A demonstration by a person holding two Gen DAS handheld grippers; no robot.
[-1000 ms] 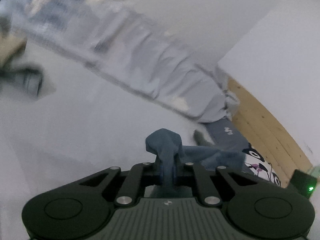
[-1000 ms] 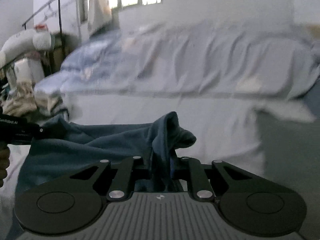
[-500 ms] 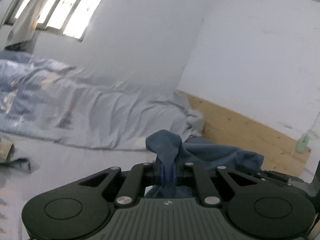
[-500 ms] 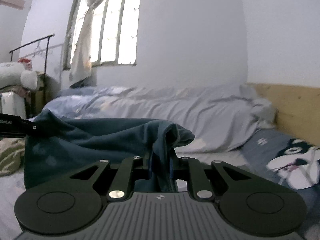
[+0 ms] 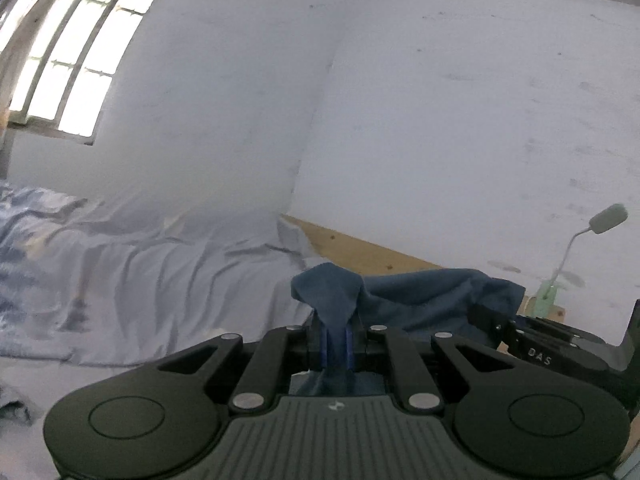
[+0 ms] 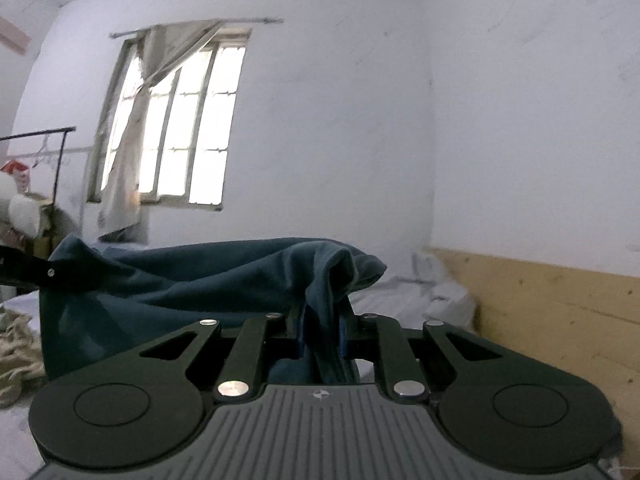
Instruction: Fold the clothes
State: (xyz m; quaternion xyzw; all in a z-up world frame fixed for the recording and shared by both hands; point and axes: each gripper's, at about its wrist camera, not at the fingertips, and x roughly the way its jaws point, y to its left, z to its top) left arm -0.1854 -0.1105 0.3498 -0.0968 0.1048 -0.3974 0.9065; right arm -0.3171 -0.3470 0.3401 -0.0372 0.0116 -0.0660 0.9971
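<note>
A dark blue garment (image 5: 424, 300) hangs stretched in the air between my two grippers, high above the bed. My left gripper (image 5: 337, 344) is shut on one bunched corner of it, which pokes up past the fingers. In the right wrist view the same blue garment (image 6: 192, 288) sags leftward from my right gripper (image 6: 323, 340), which is shut on the other corner. The right gripper's black body (image 5: 560, 352) shows at the right of the left wrist view. The left gripper's black tip (image 6: 24, 270) shows at the left edge of the right wrist view.
A rumpled pale blue duvet (image 5: 140, 272) covers the bed below, against a wooden headboard (image 6: 552, 304). White walls meet in a corner, with a bright window (image 6: 180, 128) and curtain. A beige knit cloth (image 6: 16, 356) lies at left, a green desk lamp (image 5: 560, 276) at right.
Both grippers have lifted and tilted upward with the blue garment; the views swung from the bed surface to the walls and window. The garment now hangs spread between them.
</note>
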